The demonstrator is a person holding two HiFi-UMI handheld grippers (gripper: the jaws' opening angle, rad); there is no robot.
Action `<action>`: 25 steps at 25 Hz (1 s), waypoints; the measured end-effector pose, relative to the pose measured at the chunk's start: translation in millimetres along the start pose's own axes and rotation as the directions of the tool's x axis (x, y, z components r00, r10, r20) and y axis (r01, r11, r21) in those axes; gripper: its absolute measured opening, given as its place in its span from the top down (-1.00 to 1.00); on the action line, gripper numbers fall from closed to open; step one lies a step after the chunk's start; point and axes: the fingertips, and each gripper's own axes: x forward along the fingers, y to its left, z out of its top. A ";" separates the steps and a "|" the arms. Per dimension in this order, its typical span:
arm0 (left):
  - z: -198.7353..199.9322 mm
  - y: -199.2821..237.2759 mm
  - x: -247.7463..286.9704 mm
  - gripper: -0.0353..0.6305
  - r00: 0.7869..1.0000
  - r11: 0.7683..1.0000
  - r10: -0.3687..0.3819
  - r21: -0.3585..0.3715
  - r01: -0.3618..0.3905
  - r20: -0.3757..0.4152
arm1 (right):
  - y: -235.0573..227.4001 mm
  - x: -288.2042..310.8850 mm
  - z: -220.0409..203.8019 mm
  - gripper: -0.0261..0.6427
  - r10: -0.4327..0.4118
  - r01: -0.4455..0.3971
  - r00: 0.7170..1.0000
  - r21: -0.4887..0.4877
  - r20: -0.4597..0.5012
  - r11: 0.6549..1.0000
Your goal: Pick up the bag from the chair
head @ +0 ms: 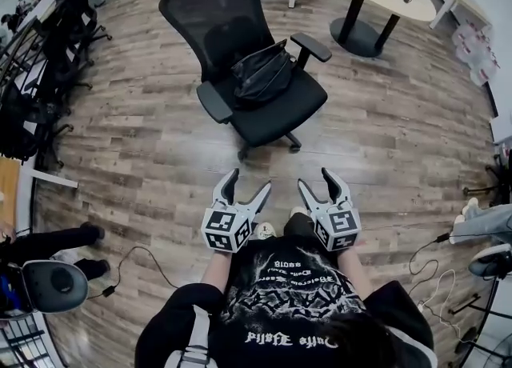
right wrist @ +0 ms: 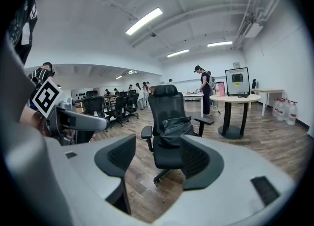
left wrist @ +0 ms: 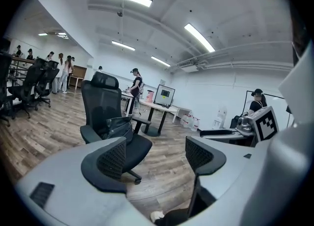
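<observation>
The slumped black soft-sided bag (head: 262, 73) sits on the seat of the black mesh-backed swivel office chair (head: 210, 6). It leans against the backrest and is lodged between the two padded armrests. The chair stands on the wood-plank floor (head: 144, 142), far ahead of the person. The left hand-held gripper (head: 248, 184) and the right hand-held gripper (head: 315, 181) hover side by side near the person's body. Both have jaws spread wide with nothing between them, and both are well apart from the chair, so the reach looks not yet begun.

The chair itself is probably the main hazard. Its base looks made to roll and its seat to swivel, so a push on the bag could carry the target away or turn it. The bag's skin is loose and creased, so jaws closing on a shallow fold may slip off as the weight comes on. A lift angled to the right could snag the bag on the far right armrest (head: 310, 46). A one-sided grip may let the bag sag and tip.
</observation>
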 end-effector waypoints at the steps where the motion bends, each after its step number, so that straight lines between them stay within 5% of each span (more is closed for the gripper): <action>1: 2.3 3.5 2.2 -0.26 1.000 1.000 0.010 0.006 -0.010 0.005 | -2.4 3.3 0.3 0.05 -0.002 0.002 1.000 0.001 -0.004 1.000; 12: 40.6 51.1 80.8 -0.25 0.994 0.994 0.099 -0.046 -0.097 0.038 | -63.5 101.1 47.4 0.07 0.074 -0.074 0.997 -0.074 0.003 0.995; 25: 107.0 129.1 225.9 -0.25 0.963 0.952 0.269 -0.152 -0.265 0.007 | -151.3 285.2 118.7 0.08 0.271 -0.280 0.959 -0.127 -0.077 0.952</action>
